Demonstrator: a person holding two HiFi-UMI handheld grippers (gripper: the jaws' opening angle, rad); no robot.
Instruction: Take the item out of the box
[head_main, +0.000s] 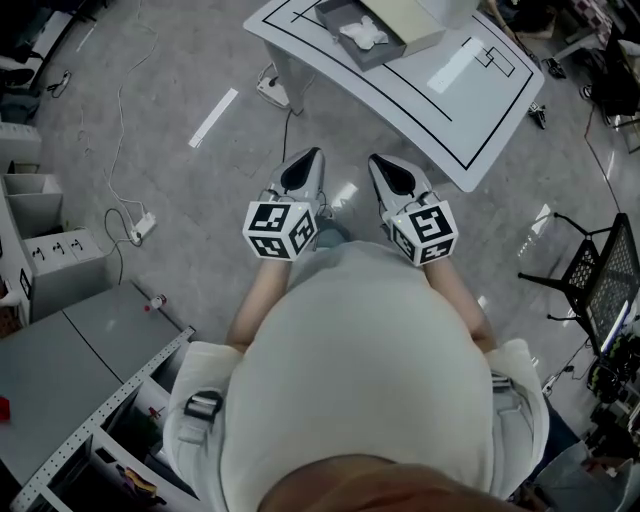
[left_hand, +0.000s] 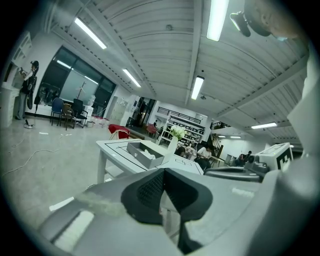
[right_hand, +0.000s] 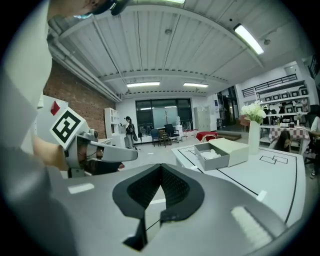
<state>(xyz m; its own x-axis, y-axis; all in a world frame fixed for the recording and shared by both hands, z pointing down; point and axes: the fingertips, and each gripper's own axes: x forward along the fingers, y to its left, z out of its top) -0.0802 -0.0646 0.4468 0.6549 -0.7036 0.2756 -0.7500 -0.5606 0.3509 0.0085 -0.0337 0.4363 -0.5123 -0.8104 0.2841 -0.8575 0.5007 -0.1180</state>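
Note:
An open grey box (head_main: 352, 30) stands on the white table (head_main: 470, 110) ahead of me, with a white item (head_main: 363, 33) lying inside and a beige lid part (head_main: 408, 18) beside it. The box (right_hand: 212, 156) also shows in the right gripper view, and the box (left_hand: 145, 154) in the left gripper view. My left gripper (head_main: 303, 172) and right gripper (head_main: 396, 176) hang side by side in front of my chest, well short of the table. Both point toward the table. The left gripper (left_hand: 164, 172) and the right gripper (right_hand: 161, 167) are shut with nothing between the jaws.
Black lines mark the tabletop. A white vase of flowers (right_hand: 254, 132) stands behind the box. Grey cabinets and shelving (head_main: 50, 250) stand at my left, a cable with a power strip (head_main: 140, 228) lies on the floor, and a black wire chair (head_main: 600, 270) is at the right.

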